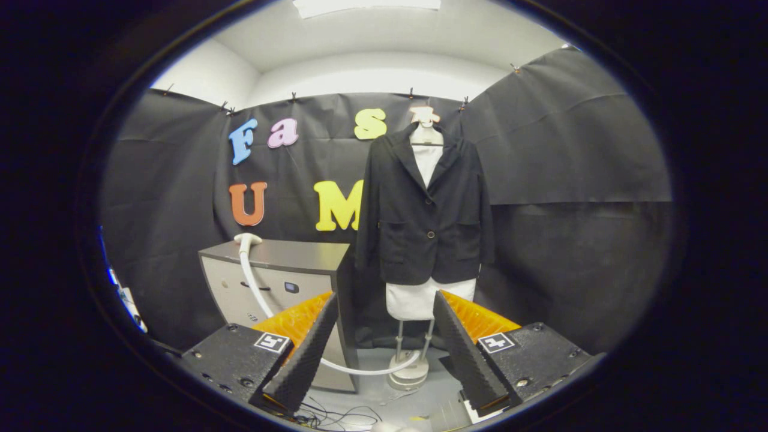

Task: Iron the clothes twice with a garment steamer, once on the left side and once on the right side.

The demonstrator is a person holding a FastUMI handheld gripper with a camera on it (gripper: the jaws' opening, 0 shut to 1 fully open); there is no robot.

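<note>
Gripper (384,306) jaws apart, empty, aimed at jacket (425,210) on mannequin (414,300) beyond fingers. Steamer head (247,239) on cabinet (282,270) left of jacket; hose (336,365) trails toward mannequin base.

Claw (384,336) fingers spread wide, gripping nothing. Beyond them: dark jacket (426,210) buttoned over a white mannequin torso (414,300) on a stand (409,372). Steamer head (247,239) rests on a grey cabinet (282,270); its white hose (258,294) curves down toward the stand's base.
</note>
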